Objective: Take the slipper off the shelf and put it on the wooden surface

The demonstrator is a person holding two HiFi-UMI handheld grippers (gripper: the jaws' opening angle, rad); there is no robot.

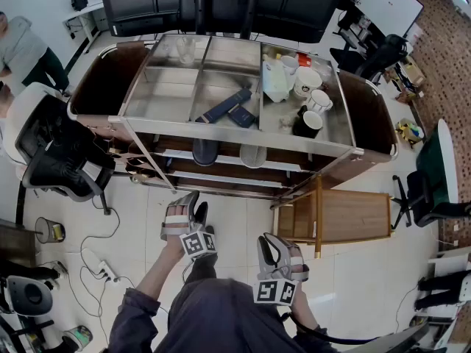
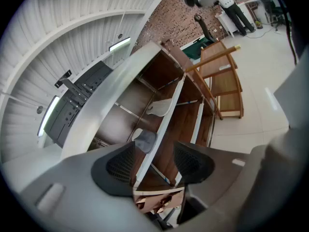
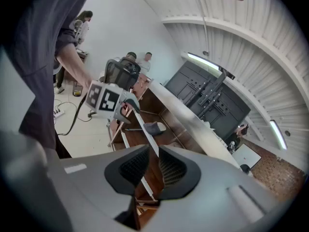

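Looking steeply down, we see a steel-topped cart [image 1: 228, 132] with a lower shelf [image 1: 221, 176] beneath its top. A dark slipper [image 1: 205, 151] lies on that shelf near its front edge, left of the middle. A pale slipper [image 1: 252, 156] lies just beside it on the right, and the two are apart. Each slipper's long axis runs front to back across the shelf, and its rounded end points at the front edge, toward us. The rest is hidden under the steel top, so we cannot tell toe from heel.

The wooden table [image 1: 357, 215] stands on the floor off the cart's front right corner, well apart from both slippers.

The left gripper [image 1: 191, 206] hovers over the floor in front of the shelf, short of the dark slipper. In its own view its jaws stand well apart with nothing between them, and the dark slipper [image 2: 145, 140] and pale slipper [image 2: 161, 107] show beyond. The right gripper [image 1: 274, 245] hangs nearer our body. Its jaws are parted by a narrow gap and hold nothing, and the dark slipper [image 3: 153, 128] lies far ahead of them.
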